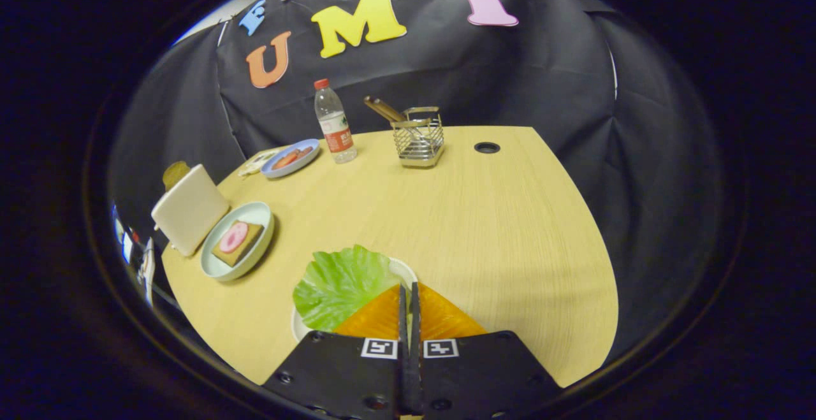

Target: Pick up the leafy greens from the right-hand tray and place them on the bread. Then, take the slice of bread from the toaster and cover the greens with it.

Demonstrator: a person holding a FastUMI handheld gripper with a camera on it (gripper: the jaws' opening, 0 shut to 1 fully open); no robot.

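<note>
Tool (408, 292) closed over greens (341, 283).

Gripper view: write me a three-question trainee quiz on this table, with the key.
1. True or false: the claw is open wide.
2. What lies on the bread in the pale bowl? A) a pink round slice B) a leaf C) nothing
3. Fill in: the lettuce leaf lies on a white ____ just ahead of the fingers.

Key: 1 false, the fingers are together with nothing visibly pinched; 2 A; 3 plate.
</note>
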